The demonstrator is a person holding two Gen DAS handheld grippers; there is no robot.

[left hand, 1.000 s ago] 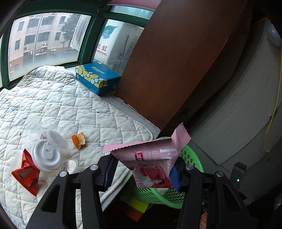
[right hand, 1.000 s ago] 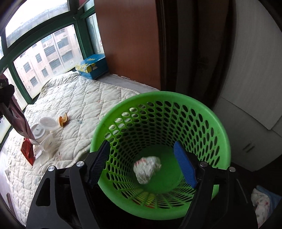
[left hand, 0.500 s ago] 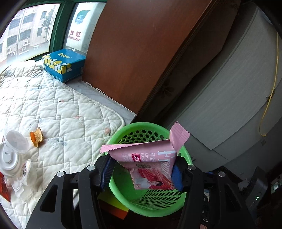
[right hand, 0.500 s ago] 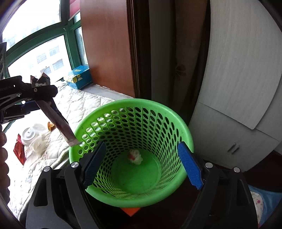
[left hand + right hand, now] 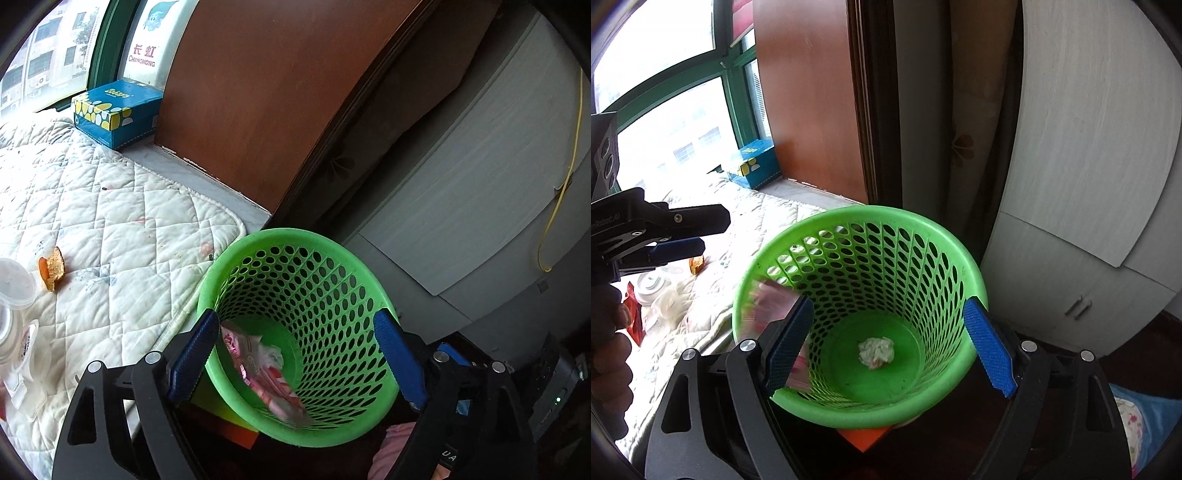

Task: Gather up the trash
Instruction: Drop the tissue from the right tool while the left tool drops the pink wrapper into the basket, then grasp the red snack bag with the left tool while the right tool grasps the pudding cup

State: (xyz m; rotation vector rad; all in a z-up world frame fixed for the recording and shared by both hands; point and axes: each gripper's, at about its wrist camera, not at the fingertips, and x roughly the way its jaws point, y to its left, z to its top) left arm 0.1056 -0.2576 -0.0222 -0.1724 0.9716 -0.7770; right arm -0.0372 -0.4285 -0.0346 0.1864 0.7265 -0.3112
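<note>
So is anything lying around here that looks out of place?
Yes. Litter sits on the white quilt: a bitten orange snack piece and clear plastic cups at its left edge. The pink wrapper is already in the green basket, blurred as if falling.

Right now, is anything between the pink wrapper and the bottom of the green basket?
Nothing visible blocks it. The pink wrapper is already free of the open left gripper and inside the green basket. Only a crumpled tissue lies on the basket floor.
</note>
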